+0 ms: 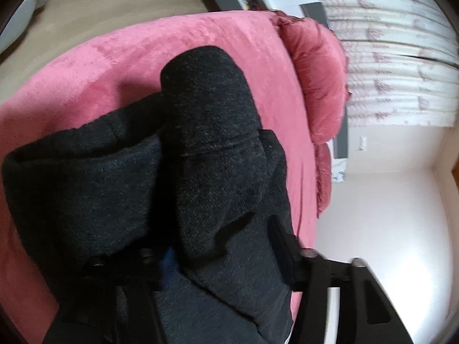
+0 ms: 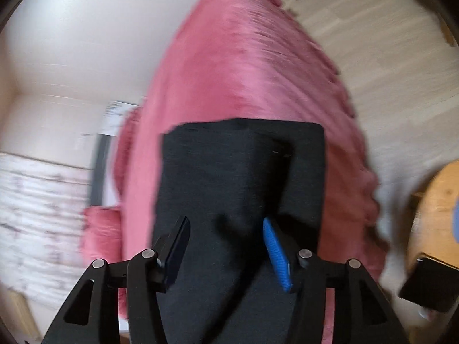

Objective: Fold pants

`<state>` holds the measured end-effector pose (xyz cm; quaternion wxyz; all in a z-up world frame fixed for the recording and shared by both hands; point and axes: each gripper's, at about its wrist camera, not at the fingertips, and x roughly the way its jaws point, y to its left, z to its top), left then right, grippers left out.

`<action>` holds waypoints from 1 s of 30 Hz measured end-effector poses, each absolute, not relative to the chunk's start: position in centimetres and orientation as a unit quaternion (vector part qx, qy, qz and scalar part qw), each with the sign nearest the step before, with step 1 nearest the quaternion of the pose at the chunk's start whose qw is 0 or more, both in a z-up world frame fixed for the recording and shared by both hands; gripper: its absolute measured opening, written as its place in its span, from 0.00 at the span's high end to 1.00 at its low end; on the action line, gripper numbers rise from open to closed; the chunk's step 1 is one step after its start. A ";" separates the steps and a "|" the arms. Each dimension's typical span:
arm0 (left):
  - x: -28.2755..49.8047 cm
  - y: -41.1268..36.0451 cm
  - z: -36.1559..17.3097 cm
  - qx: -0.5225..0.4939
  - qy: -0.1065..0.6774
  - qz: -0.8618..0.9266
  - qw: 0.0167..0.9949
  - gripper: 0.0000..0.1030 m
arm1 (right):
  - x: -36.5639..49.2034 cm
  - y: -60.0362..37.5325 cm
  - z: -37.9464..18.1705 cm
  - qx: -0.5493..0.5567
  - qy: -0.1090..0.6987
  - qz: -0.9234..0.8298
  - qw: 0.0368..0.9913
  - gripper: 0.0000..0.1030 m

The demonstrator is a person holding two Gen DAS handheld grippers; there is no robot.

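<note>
Pants (image 1: 206, 154), black, on pink bed cover (image 1: 120, 57).
Left tongs (image 1: 229, 261) pinch pants; right tongs (image 2: 226, 246) spread; wood floor (image 2: 387, 66) beyond.

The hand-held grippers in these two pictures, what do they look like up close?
Each is a matte black plastic frame of hinged bars with slot cut-outs, joined by round silver pins. The right hand-held gripper ends in two flat fingers, one with a ribbed bright blue pad. The left hand-held gripper has the same black frame, mostly buried under dark cloth. No cables, markings or sleeves show.
</note>
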<state>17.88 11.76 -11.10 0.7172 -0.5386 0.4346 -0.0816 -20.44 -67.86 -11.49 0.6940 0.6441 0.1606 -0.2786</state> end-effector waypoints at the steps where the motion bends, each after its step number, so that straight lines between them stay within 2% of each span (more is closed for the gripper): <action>1: 18.0 11.7 -11.0 -0.539 0.441 -0.071 0.714 0.85 | -20.0 -68.0 -12.0 0.656 0.166 -0.269 0.686 0.54; 3: 18.2 11.9 -11.1 -0.560 0.442 -0.069 0.697 0.89 | -19.5 -67.9 -11.8 0.651 0.172 -0.275 0.686 0.82; 4: 18.3 12.0 -10.6 -0.568 0.440 -0.071 0.692 0.90 | -19.1 -67.9 -11.1 0.642 0.182 -0.275 0.692 0.90; 7: 19.1 11.8 -7.7 -0.557 0.430 -0.093 0.704 0.92 | -17.9 -68.7 -8.8 0.638 0.180 -0.258 0.703 0.91; 16: 23.4 10.7 3.2 -0.556 0.382 -0.175 0.718 0.94 | -8.5 -70.5 7.1 0.591 0.136 -0.145 0.782 0.94; 20: 22.2 12.7 5.4 -0.557 0.359 -0.215 0.717 0.94 | -9.5 -69.9 13.3 0.570 0.079 -0.094 0.812 0.94; 22: 20.3 14.4 4.7 -0.563 0.353 -0.229 0.712 0.94 | -11.6 -69.9 14.2 0.558 0.063 -0.089 0.823 0.94; 24: 18.4 15.6 2.6 -0.565 0.359 -0.227 0.708 0.93 | -14.5 -70.1 13.0 0.558 0.059 -0.099 0.822 0.94; 27: 15.2 16.5 -2.2 -0.542 0.398 -0.206 0.711 0.93 | -18.7 -70.5 7.6 0.577 0.090 -0.137 0.800 0.94; 30: 13.3 16.0 -8.4 -0.515 0.461 -0.161 0.705 0.93 | -22.5 -70.3 -1.6 0.620 0.148 -0.205 0.743 0.94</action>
